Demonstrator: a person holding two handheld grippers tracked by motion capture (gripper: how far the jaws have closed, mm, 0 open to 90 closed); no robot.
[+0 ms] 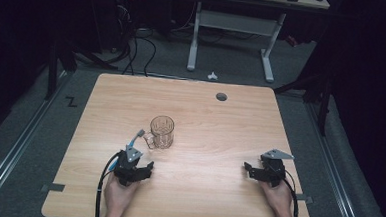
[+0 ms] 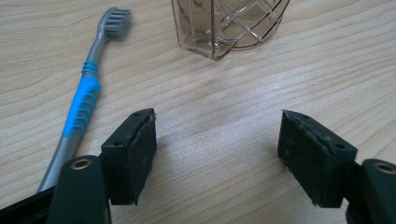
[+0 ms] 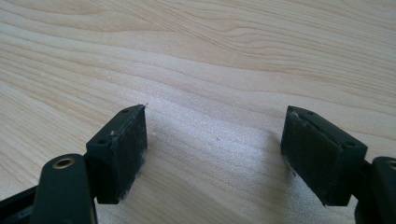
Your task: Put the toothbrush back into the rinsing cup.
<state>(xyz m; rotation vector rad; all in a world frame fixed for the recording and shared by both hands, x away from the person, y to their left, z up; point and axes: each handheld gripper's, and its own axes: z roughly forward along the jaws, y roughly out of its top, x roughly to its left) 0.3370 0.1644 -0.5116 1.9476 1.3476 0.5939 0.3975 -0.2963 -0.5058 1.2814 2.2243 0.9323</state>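
Left hand (image 1: 119, 194): enters from the bottom edge, low over the tabletop (image 1: 205, 124), gripping its tool from behind
Left tongs (image 1: 146, 169): jaws spread wide, nothing between the pads (image 2: 140, 154), angled forward and toward the middle
Right hand (image 1: 278, 193): enters from the bottom right, low over the tabletop
Right tongs (image 1: 248, 170): jaws wide apart, nothing held, pointing toward the left hand

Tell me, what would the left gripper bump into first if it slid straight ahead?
Probably the glass mug. The left gripper points at it with fingers wide open and bare table between. The toothbrush lies off to one side, so it would likely be missed.
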